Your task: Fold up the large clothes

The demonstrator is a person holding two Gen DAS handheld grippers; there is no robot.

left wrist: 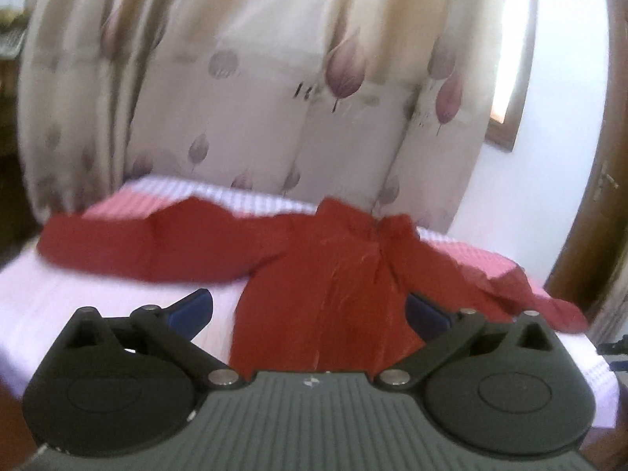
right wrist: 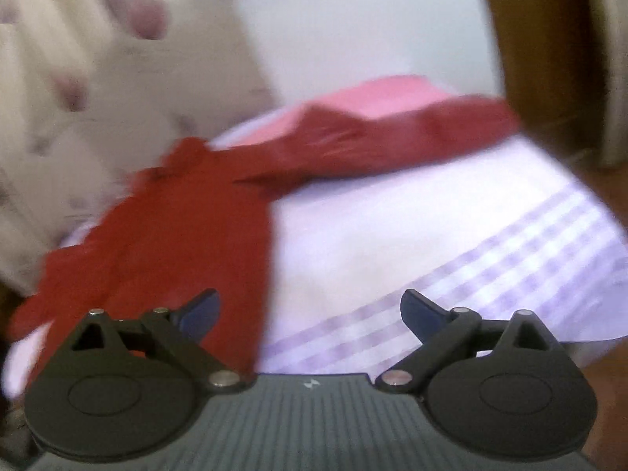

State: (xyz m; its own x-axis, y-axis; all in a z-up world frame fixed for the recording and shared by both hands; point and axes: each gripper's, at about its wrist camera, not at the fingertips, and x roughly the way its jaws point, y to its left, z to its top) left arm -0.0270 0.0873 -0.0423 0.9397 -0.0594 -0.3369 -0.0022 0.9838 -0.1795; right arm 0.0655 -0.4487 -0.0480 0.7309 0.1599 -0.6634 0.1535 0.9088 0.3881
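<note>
Right now the left gripper (left wrist: 310,308) stands with its two blue-tipped fingers (left wrist: 194,306) spread wide and nothing pinched between them; the lower body of the red long-sleeved cloth garment (left wrist: 322,298) shows in the gap between the tips, lying on the surface below rather than held. From there the garment runs away from the gripper toward its collar end, with one sleeve stretched out to the left in this view and the other bunched and trailing off to the right. It lies spread on a bed covered by a pale lilac striped sheet (left wrist: 98,302), which shows bare to the left of the garment's body, and a pink checked pillow (left wrist: 129,206) sits behind the left sleeve. Beyond the bed hangs a cream curtain printed with mauve leaves (left wrist: 255,90), and a white wall (left wrist: 549,157) and a brown wooden door frame (left wrist: 612,157) close the right side. The right gripper (right wrist: 310,310) likewise has its blue-tipped fingers (right wrist: 424,312) set far apart with nothing clamped; between them lies mostly the lilac striped sheet (right wrist: 392,255), while the red garment (right wrist: 176,235) lies to the left, its edge passing behind the left fingertip and its sleeve reaching up and to the right toward the pink pillow (right wrist: 384,94). This view is blurred, so whether the left fingertip touches the cloth cannot be told. The cream curtain (right wrist: 78,78) fills the upper left and the brown door frame (right wrist: 549,59) the upper right.
</note>
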